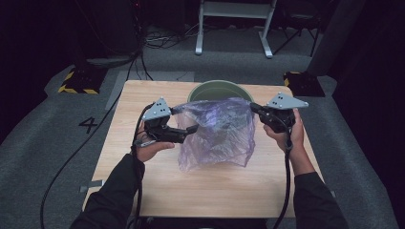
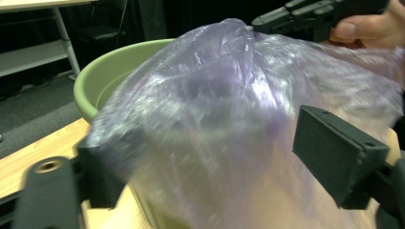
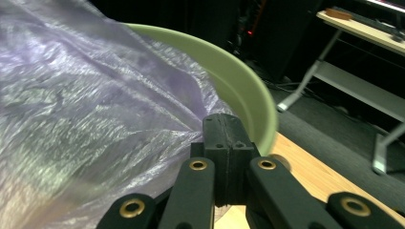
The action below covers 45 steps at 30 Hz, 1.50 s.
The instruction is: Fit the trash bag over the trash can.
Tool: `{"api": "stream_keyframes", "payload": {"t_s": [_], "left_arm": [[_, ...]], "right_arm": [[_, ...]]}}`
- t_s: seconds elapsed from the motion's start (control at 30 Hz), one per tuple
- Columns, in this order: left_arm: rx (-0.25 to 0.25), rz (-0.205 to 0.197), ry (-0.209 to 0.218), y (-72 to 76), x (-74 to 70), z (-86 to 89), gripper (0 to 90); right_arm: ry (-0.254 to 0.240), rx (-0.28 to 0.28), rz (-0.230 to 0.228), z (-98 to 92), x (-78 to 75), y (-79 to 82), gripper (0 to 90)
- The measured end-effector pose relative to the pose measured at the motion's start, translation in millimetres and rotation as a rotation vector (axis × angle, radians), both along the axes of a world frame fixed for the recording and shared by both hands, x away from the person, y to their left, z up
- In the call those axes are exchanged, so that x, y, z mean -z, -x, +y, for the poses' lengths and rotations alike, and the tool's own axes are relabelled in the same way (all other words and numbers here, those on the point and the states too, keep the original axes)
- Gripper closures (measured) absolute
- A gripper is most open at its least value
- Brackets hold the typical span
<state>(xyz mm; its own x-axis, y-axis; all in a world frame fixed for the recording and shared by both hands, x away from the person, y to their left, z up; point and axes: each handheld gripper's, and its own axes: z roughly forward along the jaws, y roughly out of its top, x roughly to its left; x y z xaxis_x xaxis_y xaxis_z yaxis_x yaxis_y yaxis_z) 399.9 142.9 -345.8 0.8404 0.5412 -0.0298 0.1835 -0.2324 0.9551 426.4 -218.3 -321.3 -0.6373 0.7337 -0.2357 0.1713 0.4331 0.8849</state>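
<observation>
We see a crinkled, translucent purple bag (image 1: 217, 133) pinched in our right gripper's (image 3: 224, 138) closed fingers, billowing between our left gripper's (image 2: 200, 162) wide-open fingers.

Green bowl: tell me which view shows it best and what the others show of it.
The high view shows the green bowl best: most of its round rim and its place on the table's far edge, behind the plastic bag. The left gripper view shows one side of rim and wall beside the bag. The right gripper view shows a close arc of rim.

L gripper (image 1: 190, 130) jaws apart, R gripper (image 1: 251, 107) jaws clamped together
</observation>
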Motion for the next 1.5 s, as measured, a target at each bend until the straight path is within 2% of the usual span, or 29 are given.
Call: {"api": "stream_keyframes", "payload": {"t_s": [0.13,0.2,0.27,0.37,0.5,0.6,0.67,0.7,0.73,0.8,0.87,0.97,1.07,1.13,1.17,1.23,1.33,1.5], "left_arm": [[0.028,-0.012,0.003,4.5,1.1,-1.8,17.4],[0.037,-0.035,-0.009,10.2,2.2,-0.9,16.8],[0.057,-0.059,-0.003,18.1,4.4,1.6,15.9],[0.102,-0.051,0.02,27.8,11.1,3.5,15.3],[0.103,-0.04,-0.052,34.5,25.2,-8.7,15.2],[0.123,-0.022,-0.073,31.9,32.8,-19.1,17.6],[0.082,-0.033,-0.108,29.9,35.3,-27.0,29.7],[0.075,-0.04,-0.114,28.6,35.5,-30.1,33.7],[0.077,-0.048,-0.113,28.0,35.1,-31.1,43.1],[0.064,-0.083,-0.128,27.8,33.0,-33.8,57.7],[0.045,-0.119,-0.119,28.3,30.5,-33.4,71.7],[0.035,-0.158,-0.101,30.0,27.9,-29.7,85.6],[0.028,-0.16,-0.077,30.2,26.1,-25.6,88.8],[0.036,-0.151,-0.07,30.1,25.4,-23.9,89.0],[0.037,-0.148,-0.073,29.9,25.3,-23.6,89.0],[0.041,-0.145,-0.074,29.2,25.1,-23.4,89.1],[0.042,-0.143,-0.073,29.1,25.3,-23.9,89.1],[0.039,-0.142,-0.076,28.8,24.8,-23.8,89.3]], "right_arm": [[-0.008,0.032,0.007,-4.9,-0.2,-7.2,90.0],[-0.012,0.042,0.013,-6.6,-0.4,-9.5,90.0],[-0.02,0.045,0.023,-8.6,1.0,-12.2,90.0],[-0.018,0.053,0.04,-10.3,4.7,-15.1,90.0],[-0.023,0.057,0.051,-11.2,6.2,-16.9,90.0],[-0.012,0.058,0.062,-8.4,6.9,-18.6,90.0],[-0.01,0.055,0.06,-6.6,6.6,-19.0,90.0],[-0.01,0.052,0.06,-6.2,6.6,-19.1,90.0],[-0.008,0.054,0.058,-5.3,6.7,-19.2,90.0],[-0.005,0.055,0.058,-4.9,6.9,-19.4,90.0],[-0.016,0.049,0.059,-5.7,6.3,-18.4,90.0],[-0.049,0.031,0.068,-8.6,4.3,-16.0,75.2],[-0.083,-0.014,0.069,-12.1,1.4,-9.5,58.7],[-0.067,-0.022,0.07,-13.8,-1.7,-2.2,45.8],[-0.053,-0.043,0.072,-14.6,-3.2,1.9,41.6],[-0.039,-0.06,0.034,-18.2,-6.6,14.1,36.3],[-0.066,-0.126,0.002,-24.6,-11.2,34.6,29.9],[-0.016,-0.207,-0.078,-26.3,-9.0,76.2,24.2]]}}
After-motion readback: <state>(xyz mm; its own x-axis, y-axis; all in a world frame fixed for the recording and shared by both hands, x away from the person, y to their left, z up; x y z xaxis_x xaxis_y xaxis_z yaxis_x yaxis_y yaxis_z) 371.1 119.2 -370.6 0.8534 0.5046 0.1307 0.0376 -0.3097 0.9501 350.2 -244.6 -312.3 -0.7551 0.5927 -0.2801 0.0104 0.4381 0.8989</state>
